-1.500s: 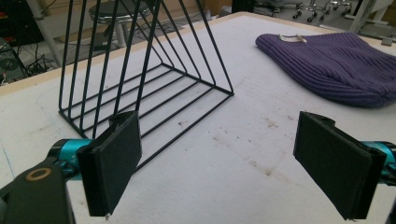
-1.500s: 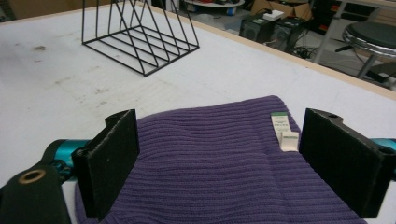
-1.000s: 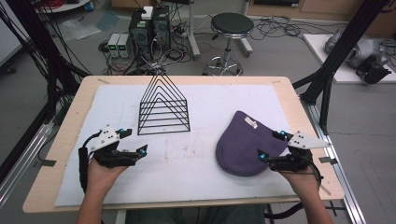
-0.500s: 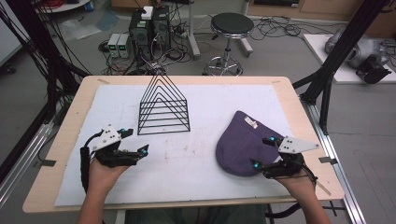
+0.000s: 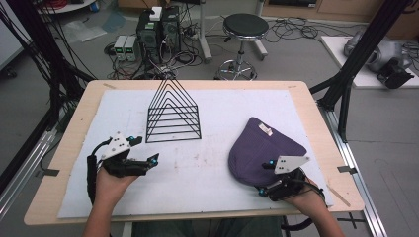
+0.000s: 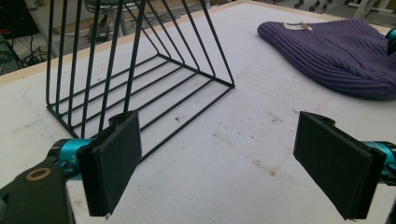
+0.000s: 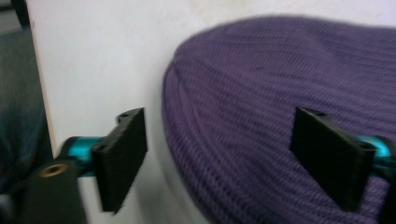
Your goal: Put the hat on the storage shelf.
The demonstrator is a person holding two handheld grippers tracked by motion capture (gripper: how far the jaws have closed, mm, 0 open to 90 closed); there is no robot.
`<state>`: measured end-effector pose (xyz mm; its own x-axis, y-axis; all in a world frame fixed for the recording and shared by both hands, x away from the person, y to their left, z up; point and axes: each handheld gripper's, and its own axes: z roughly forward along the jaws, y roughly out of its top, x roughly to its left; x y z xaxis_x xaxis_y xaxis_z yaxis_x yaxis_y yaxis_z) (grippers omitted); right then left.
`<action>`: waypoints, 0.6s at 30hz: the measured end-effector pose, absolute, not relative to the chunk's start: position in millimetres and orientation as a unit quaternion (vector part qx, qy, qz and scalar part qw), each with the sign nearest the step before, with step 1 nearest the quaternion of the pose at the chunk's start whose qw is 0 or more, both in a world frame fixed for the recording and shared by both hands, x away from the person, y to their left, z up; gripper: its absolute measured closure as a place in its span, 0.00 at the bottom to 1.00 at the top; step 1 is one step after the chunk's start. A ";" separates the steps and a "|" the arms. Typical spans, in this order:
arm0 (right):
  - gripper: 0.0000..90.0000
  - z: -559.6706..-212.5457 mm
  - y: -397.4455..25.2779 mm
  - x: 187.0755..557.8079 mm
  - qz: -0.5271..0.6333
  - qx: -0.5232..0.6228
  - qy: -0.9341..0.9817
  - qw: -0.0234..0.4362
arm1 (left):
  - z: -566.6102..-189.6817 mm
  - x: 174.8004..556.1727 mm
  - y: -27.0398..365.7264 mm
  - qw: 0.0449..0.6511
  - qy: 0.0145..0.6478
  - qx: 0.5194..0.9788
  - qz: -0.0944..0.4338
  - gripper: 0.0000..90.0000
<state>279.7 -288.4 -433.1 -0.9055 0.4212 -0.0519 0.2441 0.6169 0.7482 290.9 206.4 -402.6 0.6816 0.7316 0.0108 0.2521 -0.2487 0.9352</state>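
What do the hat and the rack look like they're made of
Hat: purple knit, likely wool or acrylic yarn; ribbed rows of stitches show in the right gripper view, and it lies soft and slumped, with a small sewn label. Rack: thin black wire, probably painted or coated metal; the rods are straight, rigid and slightly glossy, joined into triangular frames.

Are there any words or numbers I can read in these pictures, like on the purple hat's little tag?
No text can be read anywhere in these pictures.
The small white tag sewn on the purple hat: too small and blurred to read.
The grey boxes on the floor beyond the table: any markings are too small to read.
The wire rack and the tongs carry no writing that shows.
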 end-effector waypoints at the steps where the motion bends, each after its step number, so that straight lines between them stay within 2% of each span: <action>1: 0.28 -434.3 -288.1 279.7 0.392 0.183 0.895 0.111 | -402.8 291.1 206.4 0.518 0.324 0.757 0.232 0.17; 2: 0.36 -436.1 -287.7 279.8 0.390 0.180 0.897 0.108 | -403.1 291.1 205.8 0.516 0.325 0.758 0.232 0.17; 3: 0.36 -436.1 -287.7 279.8 0.390 0.180 0.897 0.108 | -403.1 291.1 205.8 0.516 0.325 0.758 0.232 0.17; 4: 0.53 -439.4 -286.8 278.3 0.369 0.171 0.906 0.118 | -403.9 291.2 205.0 0.513 0.326 0.759 0.234 0.17; 5: 0.59 -440.0 -286.6 277.7 0.366 0.165 0.907 0.126 | -404.3 291.4 204.4 0.510 0.326 0.760 0.235 0.17; 6: 0.59 -440.0 -286.6 277.7 0.366 0.165 0.907 0.126 | -404.3 291.4 204.4 0.510 0.326 0.760 0.235 0.17; 7: 0.78 -437.1 -286.8 275.7 0.364 0.152 0.908 0.140 | -404.7 291.5 204.0 0.507 0.325 0.763 0.236 0.17; 8: 0.82 -435.4 -287.0 275.3 0.364 0.153 0.908 0.140 | -404.8 291.6 204.0 0.505 0.324 0.764 0.236 0.17; 12: 0.88 -427.9 -287.8 274.7 0.373 0.159 0.902 0.151 | -405.2 291.4 204.0 0.506 0.324 0.764 0.235 0.17; 18: 0.89 -403.6 -294.9 279.8 0.422 0.178 0.875 0.156 | -404.9 291.4 205.0 0.516 0.317 0.764 0.223 0.17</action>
<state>279.8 -294.9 -403.6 -0.8880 0.4434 -0.1218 0.1808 0.5802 0.7941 291.4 205.0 -404.9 0.6991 0.7149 0.0128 0.2545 -0.2655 0.9299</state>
